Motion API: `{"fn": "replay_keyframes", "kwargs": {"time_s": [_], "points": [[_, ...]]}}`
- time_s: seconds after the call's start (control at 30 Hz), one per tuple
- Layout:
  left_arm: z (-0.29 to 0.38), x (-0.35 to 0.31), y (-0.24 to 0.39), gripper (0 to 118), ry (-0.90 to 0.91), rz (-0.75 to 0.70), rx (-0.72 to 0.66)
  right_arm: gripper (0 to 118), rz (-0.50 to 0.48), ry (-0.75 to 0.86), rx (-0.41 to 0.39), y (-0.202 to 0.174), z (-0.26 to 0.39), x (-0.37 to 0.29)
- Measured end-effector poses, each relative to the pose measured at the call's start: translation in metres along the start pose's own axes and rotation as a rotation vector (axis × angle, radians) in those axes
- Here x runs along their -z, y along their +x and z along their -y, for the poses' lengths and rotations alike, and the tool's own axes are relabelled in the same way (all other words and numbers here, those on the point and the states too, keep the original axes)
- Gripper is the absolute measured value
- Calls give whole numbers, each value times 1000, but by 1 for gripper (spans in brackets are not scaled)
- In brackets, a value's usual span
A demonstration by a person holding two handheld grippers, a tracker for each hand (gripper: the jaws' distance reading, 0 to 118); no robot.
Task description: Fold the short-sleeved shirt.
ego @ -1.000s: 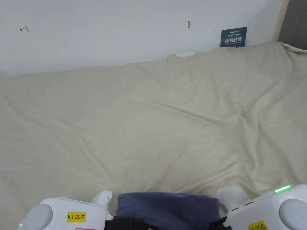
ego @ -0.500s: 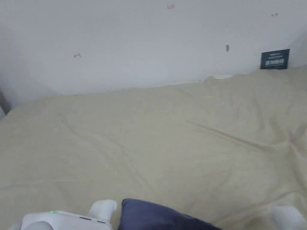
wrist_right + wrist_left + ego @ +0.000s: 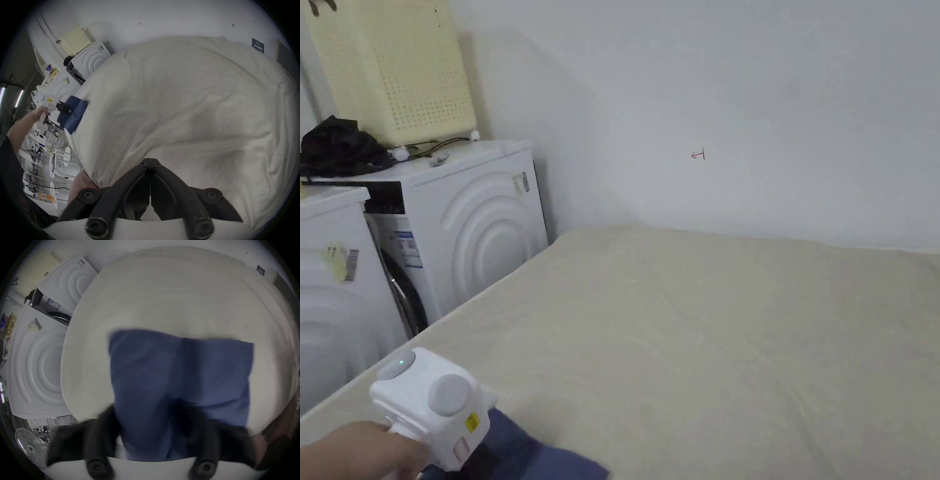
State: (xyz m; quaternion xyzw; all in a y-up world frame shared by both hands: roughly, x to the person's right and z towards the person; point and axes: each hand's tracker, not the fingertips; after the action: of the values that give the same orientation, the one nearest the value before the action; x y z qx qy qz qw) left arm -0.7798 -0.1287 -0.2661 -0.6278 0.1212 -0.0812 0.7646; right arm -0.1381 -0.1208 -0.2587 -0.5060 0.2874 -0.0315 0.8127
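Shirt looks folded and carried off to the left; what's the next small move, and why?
Probably lower it and let go: the left gripper holds the folded blue shirt lifted at the bed edge near the washing machines, while the right gripper is shut, holding nothing.

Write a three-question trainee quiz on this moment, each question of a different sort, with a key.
1. True or false: the right hand-held gripper has its jaws closed with nothing between them.
2. Which hand-held gripper carries the folded blue shirt? A) left B) right C) both
3. Fill in: the left hand-held gripper holds the shirt over the ____ edge of the cream bed sheet, near the washing machines.

Key: 1 true. 2 A. 3 left.
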Motion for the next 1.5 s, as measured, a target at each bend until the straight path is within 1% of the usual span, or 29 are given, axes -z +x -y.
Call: {"fn": "replay_keyframes", "kwargs": {"time_s": [0.03,0.1,0.2,0.23,0.27,0.33,0.37,0.4,0.43,0.47,0.57,0.63,0.7,0.73,0.8,0.83,0.87,0.9,0.93,0.97,1.03,1.07,1.1,1.13,1.2,1.27,1.33,1.4,1.5], "points": [[2,1,-3,118,34,-18,-21,0,-1,7,0,0,-2,-3],[11,-11,-6,114,161,4,-48,0,22,27,-4,2,-4,-9],[20,-32,4,114,209,41,-121,0,82,78,-1,13,-1,-23],[24,-41,12,114,239,86,-153,0,96,101,3,15,1,-28],[29,-51,26,110,262,180,-204,0,108,137,10,18,4,-35],[36,-68,61,101,264,317,-233,0,104,202,20,20,10,-49],[43,-84,88,93,354,375,-207,0,95,224,21,19,12,-57],[46,-98,115,56,426,433,-164,0,92,243,17,24,16,-63],[50,-114,148,0,506,464,-113,0,89,261,8,23,19,-71],[54,-130,176,0,597,462,-105,0,88,271,3,22,22,-77],[63,-183,254,0,780,610,-74,0,103,305,-9,21,33,-99],[76,-206,286,0,919,625,-96,0,141,389,-35,17,42,-120],[86,-234,315,0,1061,630,-109,0,164,521,-37,13,53,-147],[96,-239,321,0,1102,605,-119,0,156,625,-48,8,62,-164],[110,-261,333,0,1217,560,-173,0,134,867,-114,-12,80,-197],[117,-270,337,0,1289,543,-194,0,174,951,-164,-22,88,-209],[129,-277,340,0,1353,474,-213,0,257,1066,-212,-33,98,-222],[138,-287,346,0,1435,369,-224,0,348,1175,-234,-42,106,-231],[146,-295,351,0,1468,225,-258,0,405,1246,-243,-48,111,-238],[153,-302,354,0,1506,134,-291,0,452,1296,-243,-52,115,-242],[163,-304,357,0,1545,148,-304,0,561,1394,-235,-56,122,-242],[165,-304,358,0,1542,179,-299,0,602,1422,-213,-53,121,-236],[167,-303,360,0,1534,172,-298,0,615,1429,-180,-49,124,-231],[168,-297,364,0,1534,152,-304,0,618,1429,-157,-42,126,-226],[170,-279,370,0,1535,45,-299,0,591,1380,-127,-23,130,-206],[174,-259,377,0,1543,64,-294,0,702,1299,-86,-9,137,-183],[178,-253,382,0,1515,54,-288,0,713,1236,-103,4,146,-169],[185,-251,387,0,1501,82,-281,0,689,1221,-114,7,150,-167],[191,-247,390,0,1495,65,-263,0,715,1214,-124,6,156,-167]]}}
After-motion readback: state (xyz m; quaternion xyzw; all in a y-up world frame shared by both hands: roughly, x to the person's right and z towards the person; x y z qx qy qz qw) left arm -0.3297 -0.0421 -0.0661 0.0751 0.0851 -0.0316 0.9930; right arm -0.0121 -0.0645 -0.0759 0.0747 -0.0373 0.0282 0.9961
